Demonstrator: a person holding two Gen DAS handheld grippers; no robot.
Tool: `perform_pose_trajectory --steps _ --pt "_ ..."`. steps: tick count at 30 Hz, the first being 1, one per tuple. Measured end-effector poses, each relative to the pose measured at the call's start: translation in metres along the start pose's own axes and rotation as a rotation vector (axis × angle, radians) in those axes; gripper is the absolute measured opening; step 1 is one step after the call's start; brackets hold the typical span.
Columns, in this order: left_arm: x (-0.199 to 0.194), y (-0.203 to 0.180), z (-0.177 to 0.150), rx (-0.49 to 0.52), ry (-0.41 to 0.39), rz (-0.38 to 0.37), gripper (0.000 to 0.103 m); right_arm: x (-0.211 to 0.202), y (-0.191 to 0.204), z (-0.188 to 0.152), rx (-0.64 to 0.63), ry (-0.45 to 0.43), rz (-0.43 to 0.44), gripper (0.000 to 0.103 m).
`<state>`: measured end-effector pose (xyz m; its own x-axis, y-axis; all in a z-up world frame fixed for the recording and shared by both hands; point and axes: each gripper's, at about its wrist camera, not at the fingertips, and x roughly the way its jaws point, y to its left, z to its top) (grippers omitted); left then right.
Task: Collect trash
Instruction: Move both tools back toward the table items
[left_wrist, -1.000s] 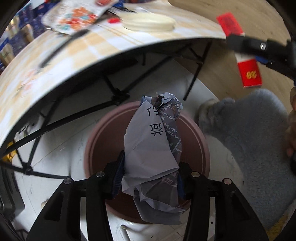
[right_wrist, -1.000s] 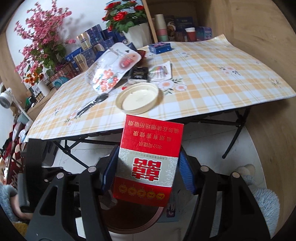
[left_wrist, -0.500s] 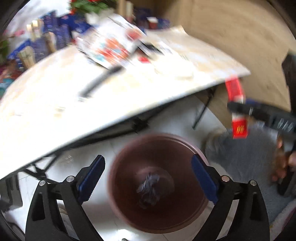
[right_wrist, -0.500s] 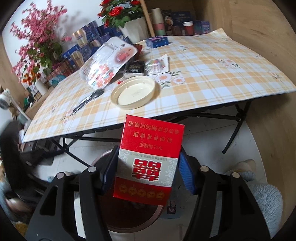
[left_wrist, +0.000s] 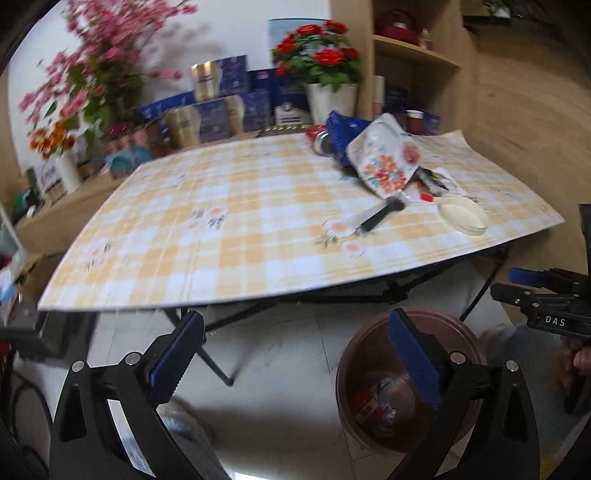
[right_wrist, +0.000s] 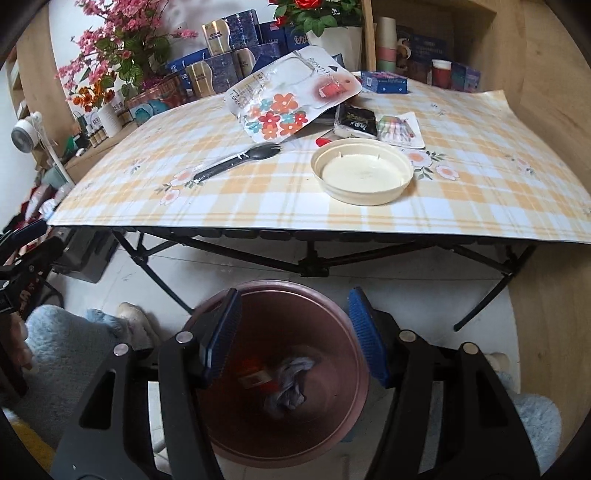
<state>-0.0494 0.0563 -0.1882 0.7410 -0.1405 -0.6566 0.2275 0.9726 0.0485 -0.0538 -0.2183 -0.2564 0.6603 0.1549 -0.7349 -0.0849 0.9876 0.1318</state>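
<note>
A brown trash bin (right_wrist: 325, 332) stands on the floor under the table's front edge. In it lie a red box (right_wrist: 255, 373) and a crumpled grey paper (right_wrist: 290, 384). My right gripper (right_wrist: 293, 306) hangs over the bin, its jaws opening with nothing between them. My left gripper (left_wrist: 295, 332) is raised to the left of the bin (left_wrist: 347, 369), jaws opening wide and empty, facing the table. On the checked tablecloth (right_wrist: 480, 166) lie a flowered pouch (right_wrist: 288, 96), a black spork (right_wrist: 240, 160), a cream lid (right_wrist: 362, 173) and a black packet (right_wrist: 356, 120).
Black folding table legs (right_wrist: 314, 258) cross behind the bin. Fluffy grey slippers (right_wrist: 66, 343) sit on the floor to the left. Flower pots, tins and blue boxes (right_wrist: 236, 26) crowd the table's far side. A wooden wall (right_wrist: 546, 110) closes the right.
The left gripper let the crumpled paper fall into the bin, opened wide, then rose and turned up towards the table. The right gripper released the red box, which now lies in the bin.
</note>
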Motion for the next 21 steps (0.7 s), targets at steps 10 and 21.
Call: perform_pose_trajectory --steps 10,21 --pt "0.000 0.019 -0.005 -0.100 -0.005 0.013 0.097 -0.005 0.000 -0.002 -0.008 -0.030 -0.037 0.096" --pt "-0.002 0.012 -0.003 -0.070 -0.014 0.021 0.097 -0.021 -0.016 0.003 0.072 -0.082 0.021 0.097"
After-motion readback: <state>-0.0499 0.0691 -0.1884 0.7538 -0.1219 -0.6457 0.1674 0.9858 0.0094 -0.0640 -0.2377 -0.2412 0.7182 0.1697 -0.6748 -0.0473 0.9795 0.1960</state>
